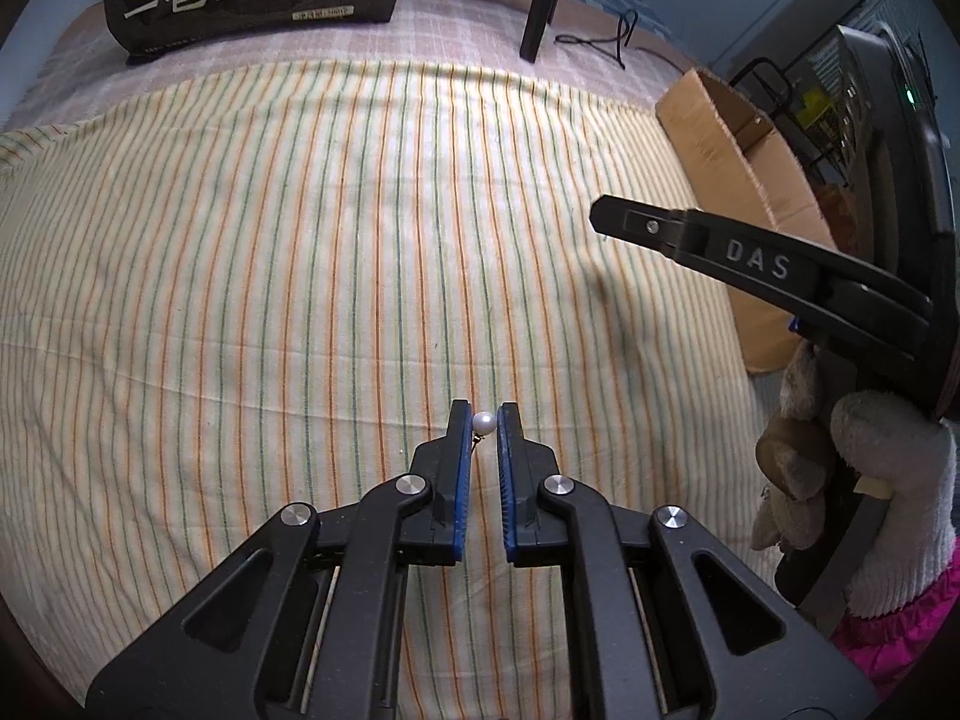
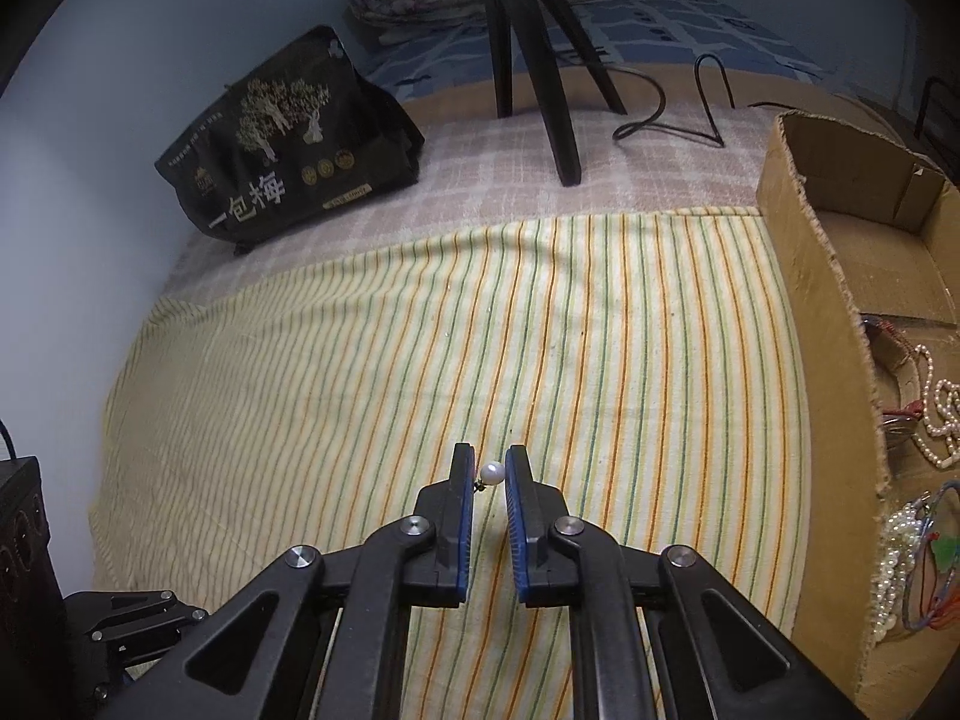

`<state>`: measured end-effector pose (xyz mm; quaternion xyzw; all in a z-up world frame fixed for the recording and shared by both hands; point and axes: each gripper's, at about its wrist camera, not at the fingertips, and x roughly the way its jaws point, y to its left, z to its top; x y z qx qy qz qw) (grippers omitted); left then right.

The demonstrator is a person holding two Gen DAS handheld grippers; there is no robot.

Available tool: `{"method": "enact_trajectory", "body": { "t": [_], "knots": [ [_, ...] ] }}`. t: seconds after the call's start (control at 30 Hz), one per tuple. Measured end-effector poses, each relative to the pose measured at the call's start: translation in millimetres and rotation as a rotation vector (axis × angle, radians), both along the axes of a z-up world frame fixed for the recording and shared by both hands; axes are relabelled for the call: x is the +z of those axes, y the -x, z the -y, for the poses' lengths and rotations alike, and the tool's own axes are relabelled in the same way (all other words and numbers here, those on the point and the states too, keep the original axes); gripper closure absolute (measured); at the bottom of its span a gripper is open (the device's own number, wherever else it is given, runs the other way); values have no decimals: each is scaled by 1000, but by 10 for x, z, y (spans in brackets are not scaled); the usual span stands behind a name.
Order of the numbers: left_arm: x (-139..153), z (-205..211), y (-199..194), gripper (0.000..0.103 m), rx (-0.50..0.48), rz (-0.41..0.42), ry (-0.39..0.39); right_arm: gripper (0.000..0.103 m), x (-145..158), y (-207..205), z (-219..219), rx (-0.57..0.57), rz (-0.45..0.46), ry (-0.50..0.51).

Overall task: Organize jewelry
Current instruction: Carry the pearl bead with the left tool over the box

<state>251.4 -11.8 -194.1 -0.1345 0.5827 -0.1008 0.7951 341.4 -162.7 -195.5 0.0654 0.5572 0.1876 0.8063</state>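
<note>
My left gripper [image 1: 483, 420] is narrowly parted around a small white pearl earring [image 1: 483, 422], which sits between its blue-padded fingertips above the striped cloth [image 1: 300, 252]. My right gripper [image 2: 491, 471] likewise has a white pearl earring [image 2: 492, 472] between its fingertips, touching the left pad. In the left wrist view the right gripper's black body [image 1: 768, 264] reaches in from the right, held by a gloved hand [image 1: 870, 480]. A cardboard box [image 2: 828, 276] at the right holds pearl necklaces [image 2: 936, 414] and beaded bracelets [image 2: 912, 564].
A black printed bag [image 2: 288, 162] stands at the back left by the wall. Black tripod legs [image 2: 540, 72] and a cable [image 2: 672, 114] are at the back. A dark box [image 2: 24, 570] sits at the lower left.
</note>
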Motion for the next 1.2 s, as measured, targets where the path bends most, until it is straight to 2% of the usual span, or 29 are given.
{"method": "enact_trajectory", "body": {
  "t": [0.33,0.53,0.9,1.2],
  "knots": [
    [351,128,2,97,-8,67,43,95,329,-8,290,-42,67,-55],
    [579,340,-97,97,-12,109,86,95,588,-31,677,-113,118,-90],
    [814,924,-282,97,-70,177,131,95,867,-76,1427,-261,207,-54],
    [862,1366,-375,97,-113,222,123,95,887,-192,1791,-292,229,-6]
  ]
}}
